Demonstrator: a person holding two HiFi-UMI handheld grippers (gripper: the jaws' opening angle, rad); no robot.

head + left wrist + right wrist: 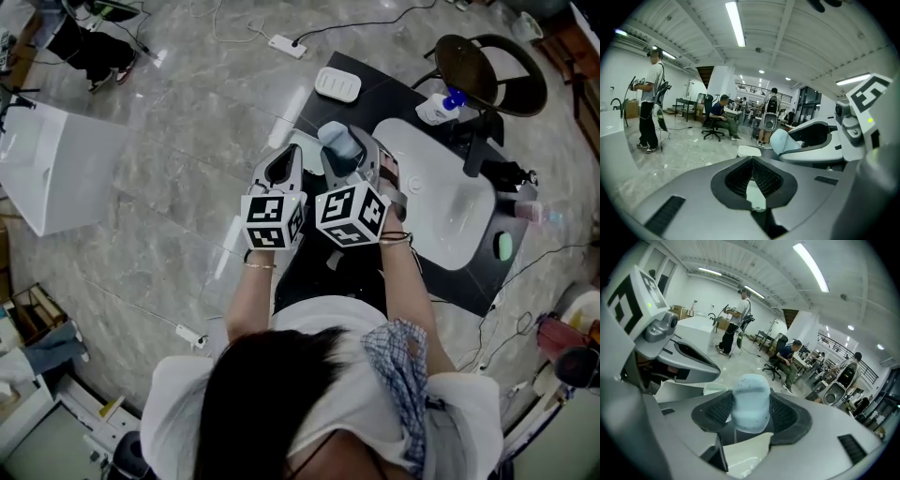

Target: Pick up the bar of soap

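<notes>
Squarely, right claw (751, 405) pinches rounded pale-blue soap bar (750, 397) (smooth, speckled)

**Floor open, sink's far side crowded**

Open floor (159, 169) is left beside the counter (382, 94); the sink (450, 220) is hemmed at its far side by a faucet (475, 155), a blue-capped bottle (437, 109) and a chair (492, 70); hardly any gap is left between left gripper (289, 157) and right gripper (339, 142).
</notes>
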